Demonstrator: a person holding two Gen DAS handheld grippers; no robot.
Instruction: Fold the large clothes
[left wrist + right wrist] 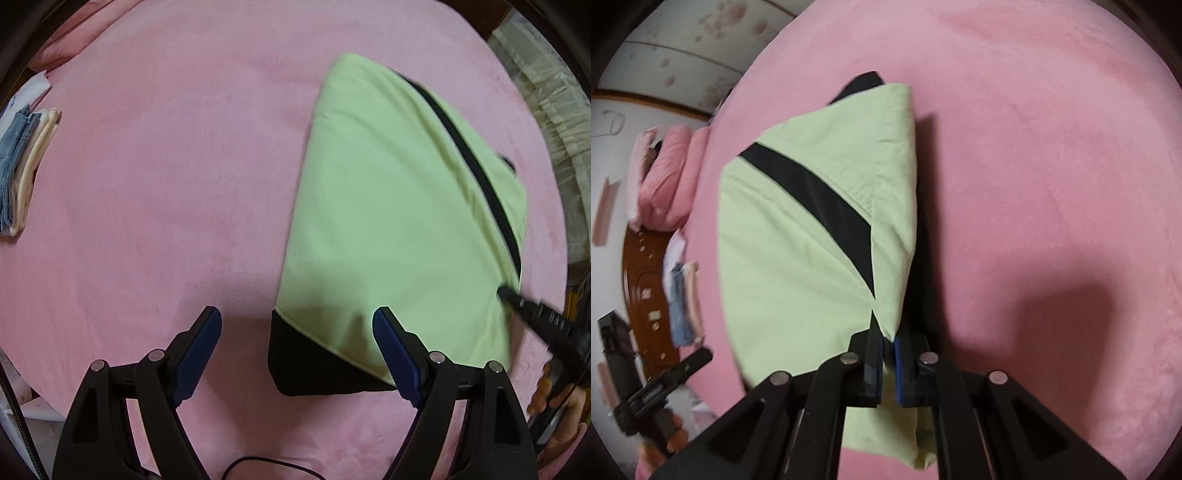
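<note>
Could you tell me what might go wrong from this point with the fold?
The right gripper pinches only a thin edge of the green garment, so it could slip out. The left gripper hangs open, pinning nothing, so the folded layers may slide on the pink bedspread.

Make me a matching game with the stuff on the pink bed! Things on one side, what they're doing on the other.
Things:
1. left tool
2. right tool
3. green garment
4. stack of folded clothes

States:
A. lying at the far edge of the pink bed
B. shut, pinching fabric
C. open, holding nothing
D. partly folded, with a black stripe

Pairs: 1-C, 2-B, 3-D, 4-A
</note>
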